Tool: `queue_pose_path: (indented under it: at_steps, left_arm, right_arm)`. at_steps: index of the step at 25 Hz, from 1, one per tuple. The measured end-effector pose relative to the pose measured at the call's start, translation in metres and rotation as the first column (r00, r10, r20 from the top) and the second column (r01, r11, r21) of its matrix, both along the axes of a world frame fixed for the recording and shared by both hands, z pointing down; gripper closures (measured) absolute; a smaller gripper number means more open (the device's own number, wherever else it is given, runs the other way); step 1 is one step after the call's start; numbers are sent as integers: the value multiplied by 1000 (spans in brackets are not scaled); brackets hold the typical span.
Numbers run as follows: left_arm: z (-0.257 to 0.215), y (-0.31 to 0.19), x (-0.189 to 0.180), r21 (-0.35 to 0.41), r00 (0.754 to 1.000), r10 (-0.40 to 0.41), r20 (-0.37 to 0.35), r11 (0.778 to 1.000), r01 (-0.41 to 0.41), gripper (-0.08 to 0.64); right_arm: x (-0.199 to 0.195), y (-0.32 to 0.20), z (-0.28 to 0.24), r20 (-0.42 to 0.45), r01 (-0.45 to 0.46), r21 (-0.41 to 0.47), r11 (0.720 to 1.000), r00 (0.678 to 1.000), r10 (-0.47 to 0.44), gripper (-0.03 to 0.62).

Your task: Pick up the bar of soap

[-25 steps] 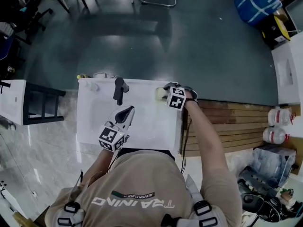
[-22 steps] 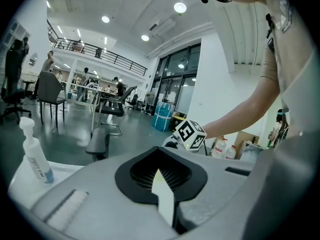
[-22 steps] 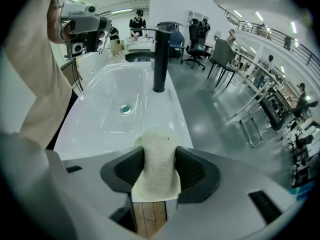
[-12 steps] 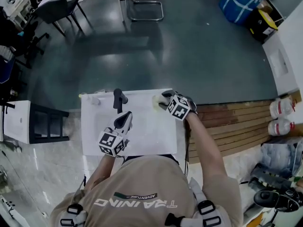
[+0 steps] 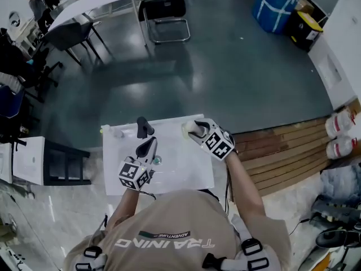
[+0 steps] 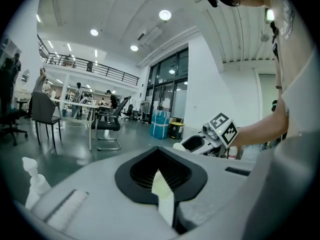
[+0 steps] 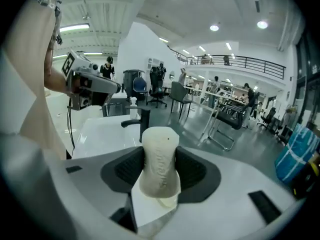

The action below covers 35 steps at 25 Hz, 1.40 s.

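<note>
Beige T-shirt [image 5: 169,216]; right hand-held gripper [image 5: 190,129] white with marker cube [image 5: 219,143].

White sink top [image 5: 183,171], seen from above. Black tap [image 5: 143,127] at its far edge, left of centre. Left gripper [image 5: 149,147] over the middle, near the tap. Right gripper [image 5: 195,130] at the far right corner, pale bar of soap [image 5: 186,129] at its tip. Black chair [image 5: 163,7] beyond, on grey floor [image 5: 237,66]

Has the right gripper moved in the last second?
No: the right gripper, shut on the soap bar, stays right of the faucet at the sink rim.
</note>
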State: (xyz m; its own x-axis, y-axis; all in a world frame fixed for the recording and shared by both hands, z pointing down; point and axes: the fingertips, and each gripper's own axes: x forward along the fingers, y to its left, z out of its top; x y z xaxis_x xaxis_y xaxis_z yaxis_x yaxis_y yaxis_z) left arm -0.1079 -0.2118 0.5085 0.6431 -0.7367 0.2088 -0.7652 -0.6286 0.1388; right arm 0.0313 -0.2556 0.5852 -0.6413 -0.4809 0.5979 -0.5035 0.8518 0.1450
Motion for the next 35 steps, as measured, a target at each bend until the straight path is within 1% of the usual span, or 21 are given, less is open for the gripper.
queue_pose_path:
  at_steps: [2,6,12,15,18,22,24,27,31,35]
  left_arm:
    - [-6,-1,1,11,1000,0,2,1000,0,565]
    - [-19,-2,2,43,1000,1,2,999,-1,564]
    - [-32,-6,0,71,1000,3,-3,997,-3,564]
    - [-43,-5,5,90,1000,12,-13,996,-11,565]
    - [-55,-7,5,115,1000,20,-21,993,-17,565]
    - [-74,-15,0,146,1000,19,-24,989,-16,565]
    - [-80,-19,-3,155,999,20,-29,988,-15,565]
    - [-88,-23,-7,167,999,23,-30,986,-18,563]
    - [-107,-38,-7,197,999,22,-40,980,-14,563]
    - [-132,-42,-6,244,999,28,-34,970,-19,563]
  right_arm:
    - [-1,6,-13,47,-30,16,999,998,29,399]
    - [0,14,-36,113,-71,57,996,992,64,399]
    - [2,19,-80,239,-151,122,981,964,119,399]
    - [5,22,-107,323,-195,157,968,936,136,399]
    - [6,24,-135,415,-238,185,953,898,144,399]
    - [5,24,-167,505,-264,204,943,853,129,399]
    - [5,26,-178,526,-268,215,939,842,119,399]
    - [6,33,-195,535,-270,240,932,838,105,399]
    - [15,31,-220,540,-294,273,916,835,107,399]
    - [25,36,-238,567,-327,291,899,816,114,399]
